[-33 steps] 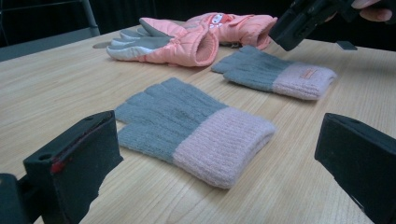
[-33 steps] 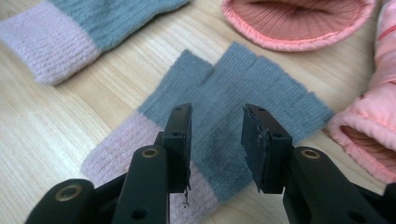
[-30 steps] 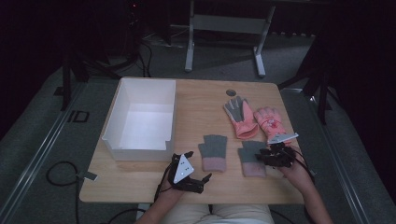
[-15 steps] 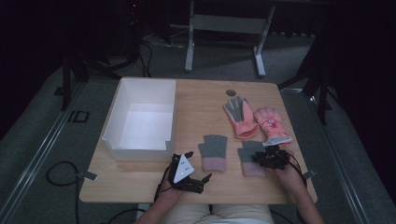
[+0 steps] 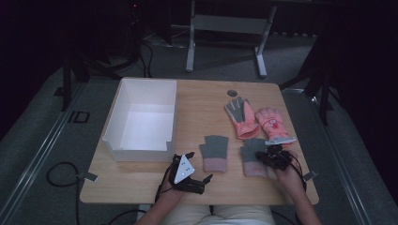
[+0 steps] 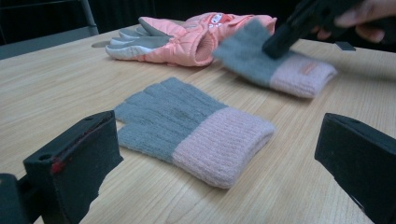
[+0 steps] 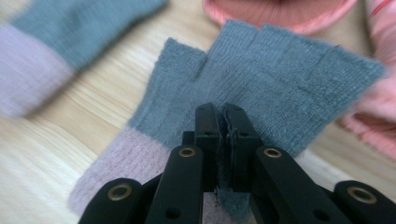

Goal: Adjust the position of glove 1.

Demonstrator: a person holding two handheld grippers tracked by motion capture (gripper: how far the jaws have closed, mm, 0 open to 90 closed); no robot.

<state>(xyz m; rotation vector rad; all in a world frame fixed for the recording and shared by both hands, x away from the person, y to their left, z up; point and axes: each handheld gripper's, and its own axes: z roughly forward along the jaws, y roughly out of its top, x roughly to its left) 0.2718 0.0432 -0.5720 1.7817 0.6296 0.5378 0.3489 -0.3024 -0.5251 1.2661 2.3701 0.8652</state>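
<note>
The wooden table carried a white open box on its left half, with four gloves spread over the right half. Two padded pink gloves lay side by side toward the far right edge. Nearer the person, two grey knit gloves with pink cuffs lay flat, well apart from the box.

The person's right forearm came in from the bottom right, hand tipped forward and down over the right grey glove. The right gripper had just been closing; its jaws stood pressed together on a pinch of the grey knit near the cuff, the fabric caught between the pads. In the left gripper view that glove's finger end looked raised off the wood.

The left forearm came in at bottom centre, the left gripper resting low near the table's front edge, jaws spread wide and holding nothing, aimed at the left grey glove, which lay just ahead of them.
</note>
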